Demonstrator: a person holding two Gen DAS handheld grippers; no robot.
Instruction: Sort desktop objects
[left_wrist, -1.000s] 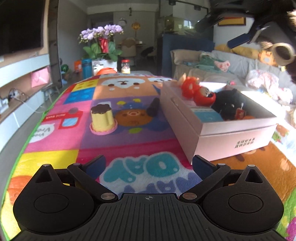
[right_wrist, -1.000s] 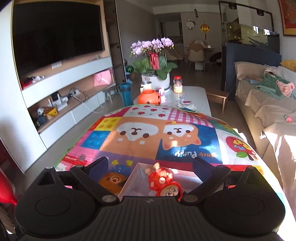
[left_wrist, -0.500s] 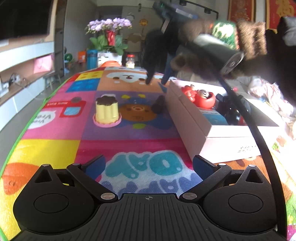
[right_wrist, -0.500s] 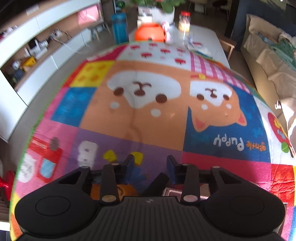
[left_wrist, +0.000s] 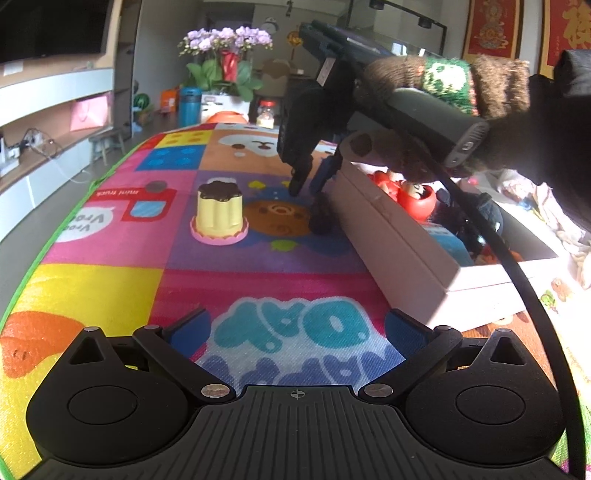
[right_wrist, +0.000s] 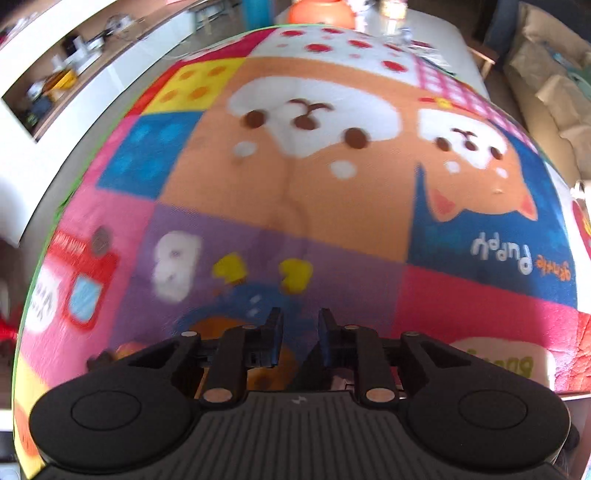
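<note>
A yellow pudding toy (left_wrist: 218, 214) with a brown top stands on the colourful mat. A dark cylinder (left_wrist: 320, 218) lies beside the pink-white box (left_wrist: 406, 258), which holds red dolls (left_wrist: 417, 194) and a black plush (left_wrist: 487, 218). My left gripper (left_wrist: 295, 328) is open and empty, low over the mat in front of the box. My right gripper (left_wrist: 308, 181) points down just above the dark cylinder's far end. In the right wrist view the right gripper (right_wrist: 300, 325) has its jaws narrowed with a small gap and nothing between them.
The patterned mat (right_wrist: 295, 184) covers the table. An orchid pot (left_wrist: 229, 74), a blue cup (left_wrist: 190, 105), an orange bowl (right_wrist: 325, 11) and a jar (left_wrist: 266, 112) stand at the far end. A sofa (right_wrist: 554, 74) lies to the right, shelves (left_wrist: 55, 110) to the left.
My right gripper has swung down from over the box to the mat by the dark cylinder, and its jaws have narrowed. My left gripper has stayed in place, open.
</note>
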